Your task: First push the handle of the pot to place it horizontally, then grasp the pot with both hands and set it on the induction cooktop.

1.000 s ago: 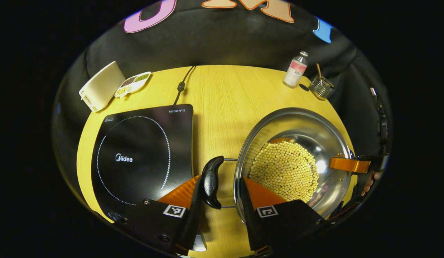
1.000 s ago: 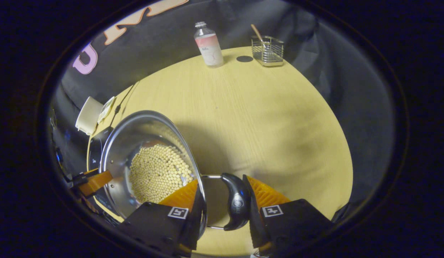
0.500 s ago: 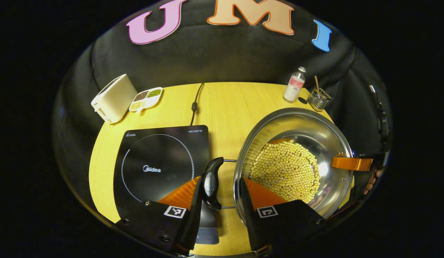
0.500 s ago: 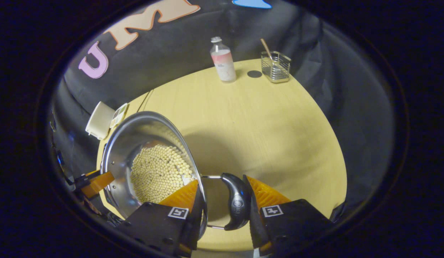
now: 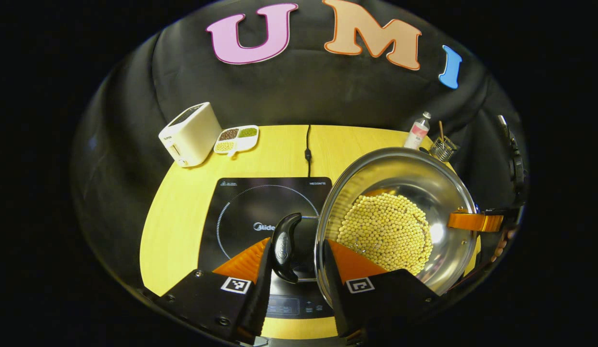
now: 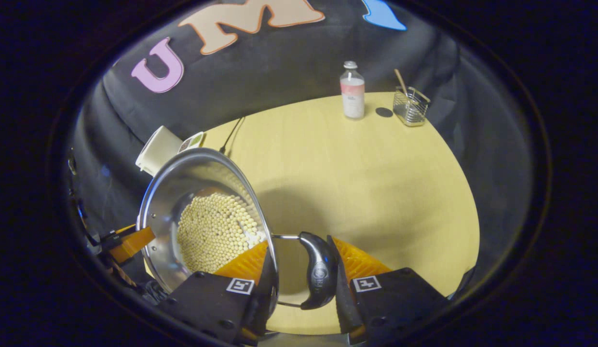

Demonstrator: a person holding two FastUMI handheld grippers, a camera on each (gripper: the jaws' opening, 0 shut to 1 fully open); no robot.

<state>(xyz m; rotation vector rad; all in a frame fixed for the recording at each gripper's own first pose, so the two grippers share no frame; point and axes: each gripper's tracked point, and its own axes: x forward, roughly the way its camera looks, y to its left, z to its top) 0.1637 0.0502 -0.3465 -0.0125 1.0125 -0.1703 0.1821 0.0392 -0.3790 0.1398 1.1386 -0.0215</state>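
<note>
Yellow surface below: steel pot (image 5: pixel 400 207) of soybeans (image 5: pixel 386 231) aloft over induction cooktop (image 5: pixel 260 217), left gripper (image 5: pixel 292 253) and right gripper (image 6: pixel 299 267) each clamping a side handle. Best kept level, lowered centred.

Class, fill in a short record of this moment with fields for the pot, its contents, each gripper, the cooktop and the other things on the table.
pot: steel pot, carried by its two side handles
contents: pale round beans covering the bottom
left gripper: straddles the pot's left handle and rim
right gripper: straddles the right handle and rim
cooktop: black induction cooktop on the yellow table, partly under the pot
other things: toaster, divided dish, bottle, wire basket
</note>
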